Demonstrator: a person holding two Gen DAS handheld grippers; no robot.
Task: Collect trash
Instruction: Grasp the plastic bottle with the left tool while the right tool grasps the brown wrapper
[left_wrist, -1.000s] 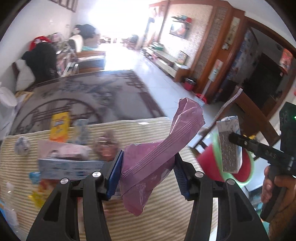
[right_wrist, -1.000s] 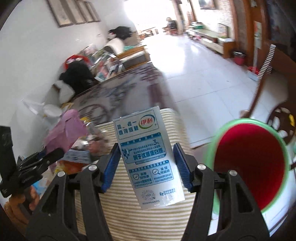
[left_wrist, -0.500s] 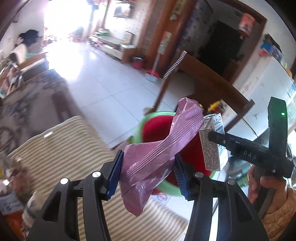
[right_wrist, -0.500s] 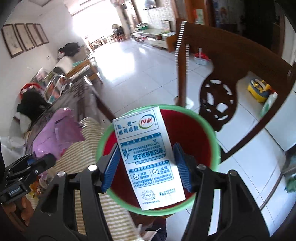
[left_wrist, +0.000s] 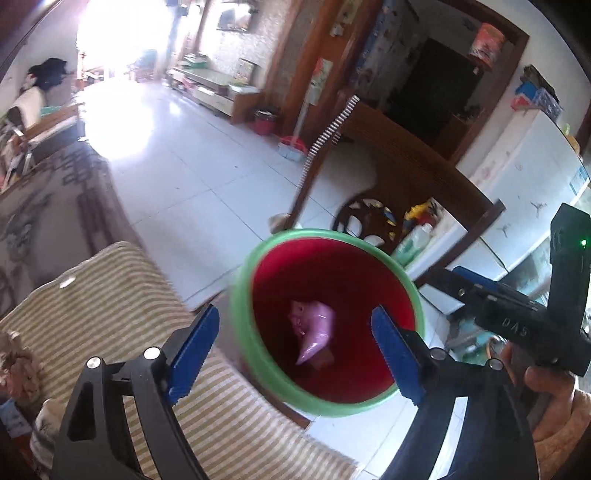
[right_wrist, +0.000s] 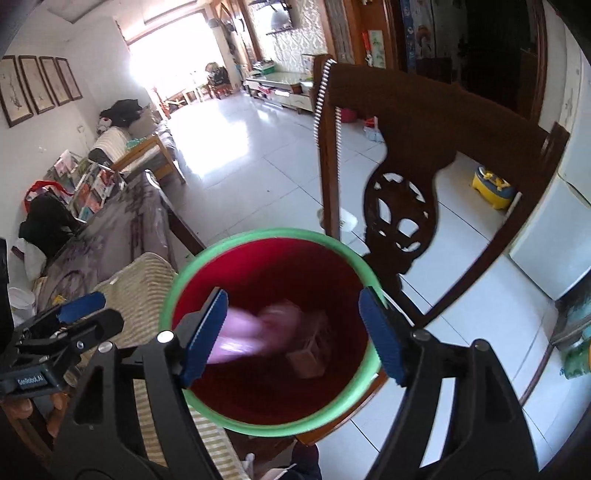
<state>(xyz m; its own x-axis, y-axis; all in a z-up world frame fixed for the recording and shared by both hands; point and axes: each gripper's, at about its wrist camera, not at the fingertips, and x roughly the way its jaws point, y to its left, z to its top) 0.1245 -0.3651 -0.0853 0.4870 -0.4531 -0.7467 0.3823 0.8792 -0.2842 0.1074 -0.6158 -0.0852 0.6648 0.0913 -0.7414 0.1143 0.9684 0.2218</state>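
A red bin with a green rim (left_wrist: 258, 254) (right_wrist: 258, 234) stands beside the striped table. My left gripper (left_wrist: 295, 350) hangs above it, its jaws opening with nothing between them. The pink wrapper (left_wrist: 314, 332) lies loose inside the bin. My right gripper (right_wrist: 293, 332) is also over the bin, its jaws opening and empty. Below it, the pink wrapper (right_wrist: 255, 330) shows as a blur beside the milk carton (right_wrist: 310, 350) in the bin's bottom. Each gripper appears in the other's view: the right gripper (left_wrist: 456, 278) and the left gripper (right_wrist: 74, 314).
The striped tablecloth (left_wrist: 103, 295) ends right at the bin. Some trash (left_wrist: 14, 362) remains at the table's left edge. A dark wooden chair (right_wrist: 406, 147) stands just behind the bin. A white fridge (right_wrist: 554, 240) and a yellow toy (right_wrist: 493, 186) are to the right.
Both grippers swung from the table to above the bin, then opened. The pink wrapper left the left jaws and the milk carton left the right jaws; both now sit in the bin.
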